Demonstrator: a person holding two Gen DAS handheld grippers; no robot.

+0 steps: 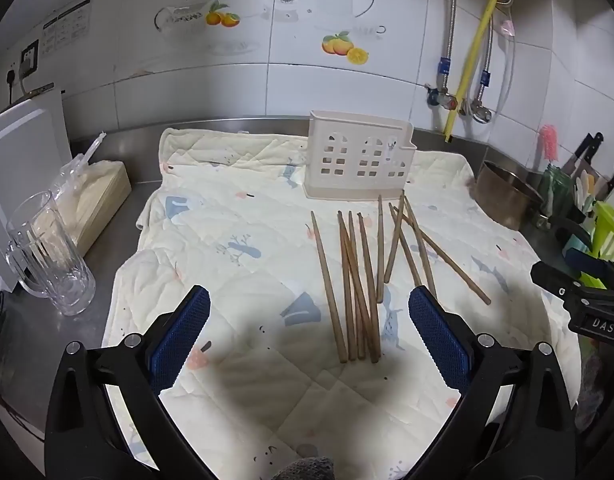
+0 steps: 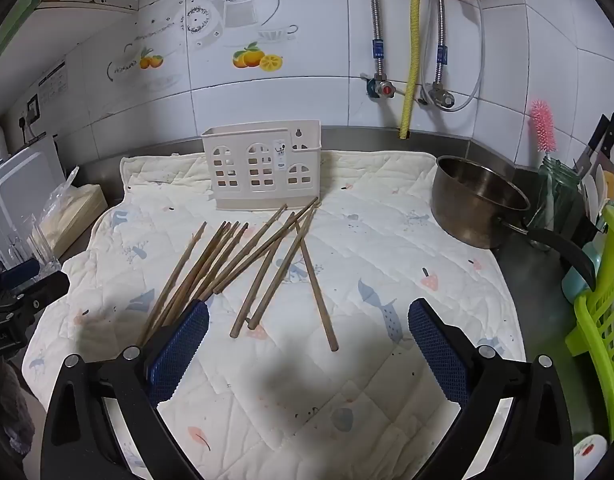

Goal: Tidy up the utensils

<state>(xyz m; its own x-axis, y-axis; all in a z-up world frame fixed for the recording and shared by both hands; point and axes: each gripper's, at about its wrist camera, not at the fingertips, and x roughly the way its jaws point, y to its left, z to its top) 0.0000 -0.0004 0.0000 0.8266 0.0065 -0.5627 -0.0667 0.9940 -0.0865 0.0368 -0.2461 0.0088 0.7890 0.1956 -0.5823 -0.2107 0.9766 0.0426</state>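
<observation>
Hovering w/ jaws spread wide, nothing between: left gripper [image 1: 309,320] & right gripper [image 2: 309,330]. Loose brown wooden chopsticks [image 2: 243,264] lie scattered on quilted cloth [image 2: 367,248], just before cream plastic perforated holder [image 2: 263,166]. Prob best: pinch one mid-shaft, lift clear, drop tip-first.

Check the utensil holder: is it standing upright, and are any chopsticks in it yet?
Upright: the utensil holder stands on its base on the quilted cloth. No chopsticks rise above its rim; the chopsticks all lie loose in front.
</observation>
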